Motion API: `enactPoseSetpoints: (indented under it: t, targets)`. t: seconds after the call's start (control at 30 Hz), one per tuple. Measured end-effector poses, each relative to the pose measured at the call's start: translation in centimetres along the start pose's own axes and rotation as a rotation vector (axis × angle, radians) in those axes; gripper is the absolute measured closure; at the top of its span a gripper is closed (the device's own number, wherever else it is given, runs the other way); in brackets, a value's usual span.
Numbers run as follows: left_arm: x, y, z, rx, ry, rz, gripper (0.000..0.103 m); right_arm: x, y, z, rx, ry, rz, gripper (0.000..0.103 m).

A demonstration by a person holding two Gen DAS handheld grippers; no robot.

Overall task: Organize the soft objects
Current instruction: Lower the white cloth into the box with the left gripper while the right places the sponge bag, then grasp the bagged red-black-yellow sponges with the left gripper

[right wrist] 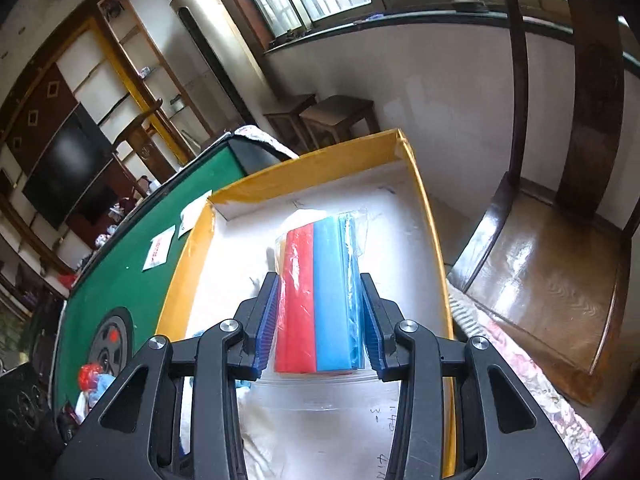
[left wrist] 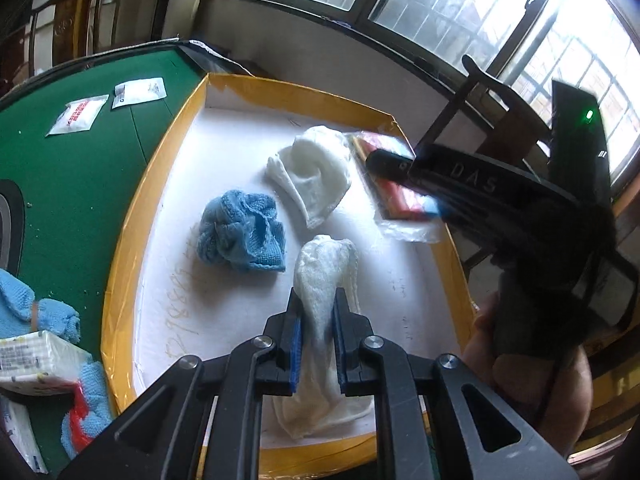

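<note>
Tray (left wrist: 120, 264): yellow rim, white inside. Table (left wrist: 80, 184): green. Crumpled cloth (left wrist: 240, 236): blue knit. Two other cloths (left wrist: 316, 176), (left wrist: 324, 276): white. Sponge pack (right wrist: 320, 296): red and blue stripes, clear wrap. Gripper pads (right wrist: 266, 320): blue on black. Chair (right wrist: 540, 264): shiny dark brown.

A limp white cloth (left wrist: 324, 280) lay at six o'clock in the yellow-rimmed box (left wrist: 132, 216). A crumpled blue cloth (left wrist: 240, 232) sat at nine, another white cloth (left wrist: 316, 172) at twelve. The bagged red-and-blue sponges (right wrist: 320, 292) lay at two.

Cloths (left wrist: 239, 236) in tray (left wrist: 120, 264); packets (left wrist: 78, 116) beside.
</note>
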State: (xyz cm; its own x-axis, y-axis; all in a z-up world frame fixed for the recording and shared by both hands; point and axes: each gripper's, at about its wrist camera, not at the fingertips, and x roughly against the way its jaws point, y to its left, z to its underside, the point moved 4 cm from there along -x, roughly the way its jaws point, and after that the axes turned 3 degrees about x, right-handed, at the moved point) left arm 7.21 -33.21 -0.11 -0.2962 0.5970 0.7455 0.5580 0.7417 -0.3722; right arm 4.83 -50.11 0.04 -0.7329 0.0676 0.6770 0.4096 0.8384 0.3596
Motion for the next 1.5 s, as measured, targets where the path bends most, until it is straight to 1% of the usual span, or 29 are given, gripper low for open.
enactPoseSetpoints:
  t: [0.1, 0.2, 0.33, 0.37, 0.47, 0.57, 0.63, 0.7, 0.77, 0.93, 1.07, 1.17, 1.27, 1.4, 1.5]
  targets:
    - [-0.1, -0.2, 0.2, -0.016, 0.001, -0.013, 0.090, 0.3, 0.2, -0.2, 0.019, -0.019, 0.036, 0.062]
    - [-0.5, -0.1, 0.1, 0.002, 0.018, 0.003, 0.089, 0.4, 0.9, -0.2, 0.054, -0.022, 0.042, 0.062]
    - [-0.5, 0.2, -0.3, 0.023, 0.014, 0.000, 0.085, 0.5, 1.6, -0.1, 0.090, -0.031, 0.054, 0.061]
    - [-0.4, 0.2, -0.3, 0.027, 0.012, 0.001, 0.085, 0.5, 1.6, -0.2, 0.089, -0.036, 0.052, 0.059]
    - [-0.4, 0.2, -0.3, 0.029, 0.010, 0.004, 0.085, 0.8, 1.1, -0.2, 0.071, -0.060, 0.051, 0.038]
    - [-0.4, 0.0, -0.2, 0.020, 0.006, -0.004, 0.084, 1.2, 0.8, -0.4, 0.047, -0.080, 0.036, 0.037]
    - [-0.2, -0.1, -0.2, 0.014, -0.002, -0.004, 0.084, 1.7, 0.7, -0.5, 0.038, -0.110, 0.017, 0.037]
    - [0.3, -0.4, -0.4, 0.010, -0.024, 0.001, 0.084, 2.6, 0.8, -0.6, 0.035, -0.151, -0.002, 0.037]
    - [1.3, -0.7, -0.7, 0.008, -0.058, 0.012, 0.085, 3.3, 0.9, -0.6, 0.029, -0.189, 0.000, 0.037]
    - [3.6, -1.8, -1.4, -0.008, -0.125, 0.019, 0.084, 4.1, 1.4, -0.6, 0.030, -0.239, -0.002, 0.037]
    - [4.7, -2.4, -1.4, -0.021, -0.130, 0.041, 0.084, 4.2, 2.0, -0.4, 0.054, -0.258, 0.007, 0.037]
    - [5.4, -2.4, -1.1, -0.020, -0.119, 0.048, 0.084, 4.3, 2.4, -0.2, 0.074, -0.272, 0.003, 0.038]
    - [7.1, -1.8, -0.5, -0.025, -0.139, 0.040, 0.084, 4.7, 2.8, -0.2, 0.101, -0.299, 0.010, 0.038]
    - [10.1, 0.4, 0.6, -0.013, -0.165, 0.018, 0.084, 4.9, 3.3, 0.0, 0.123, -0.312, -0.005, 0.038]
    - [12.9, 2.7, 2.0, -0.010, -0.197, -0.026, 0.084, 4.8, 3.6, 0.2, 0.137, -0.310, -0.013, 0.038]
